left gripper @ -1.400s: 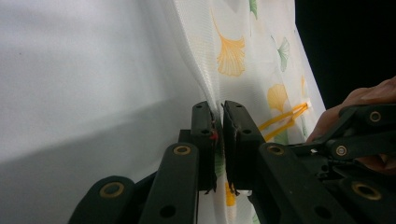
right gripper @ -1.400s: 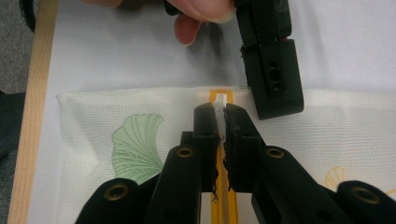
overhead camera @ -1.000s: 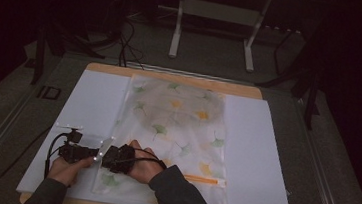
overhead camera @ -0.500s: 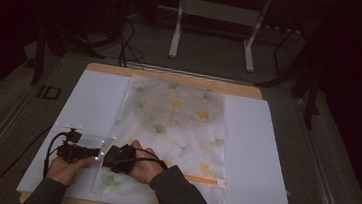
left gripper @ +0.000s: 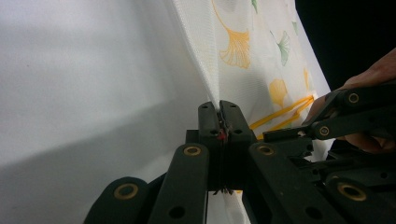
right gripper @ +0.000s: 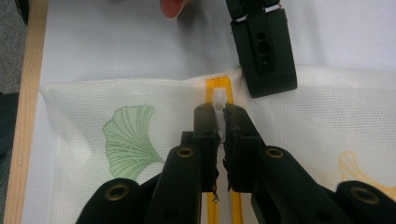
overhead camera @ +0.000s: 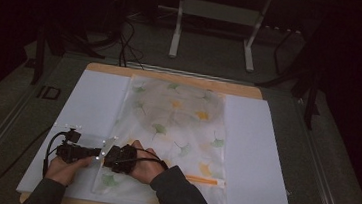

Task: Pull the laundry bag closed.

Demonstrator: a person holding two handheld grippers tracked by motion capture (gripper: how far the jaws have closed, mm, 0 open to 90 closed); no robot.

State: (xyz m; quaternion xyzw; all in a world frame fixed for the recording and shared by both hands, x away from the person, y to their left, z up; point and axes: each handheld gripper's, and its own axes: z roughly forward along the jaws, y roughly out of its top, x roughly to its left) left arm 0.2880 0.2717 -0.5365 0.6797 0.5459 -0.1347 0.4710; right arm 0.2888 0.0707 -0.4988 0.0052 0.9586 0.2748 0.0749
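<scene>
A wooden-edged surface (overhead camera: 181,78), covered with a smooth white sheet (overhead camera: 88,103), carries a large rectangular mesh bag (overhead camera: 176,131) of fine woven white fabric printed with green and yellow ginkgo leaves. The bag lies flat along the middle of the sheet, its zipper end at the edge nearest the person. Two hands meet at the bag's near left corner. The left tool (left gripper: 219,114), black and jointed with brass-coloured rivets, is clenched on the bag's fabric edge, lifting it into a taut fold. Just beside it on the bag, the right tool (right gripper: 221,116) is clamped on the small white zipper pull (right gripper: 220,98), which sits on the yellow zipper tape (right gripper: 215,86). A dark sleeve (overhead camera: 180,192) covers part of the bag's near edge, and the room beyond the surface is too dim to make out.
</scene>
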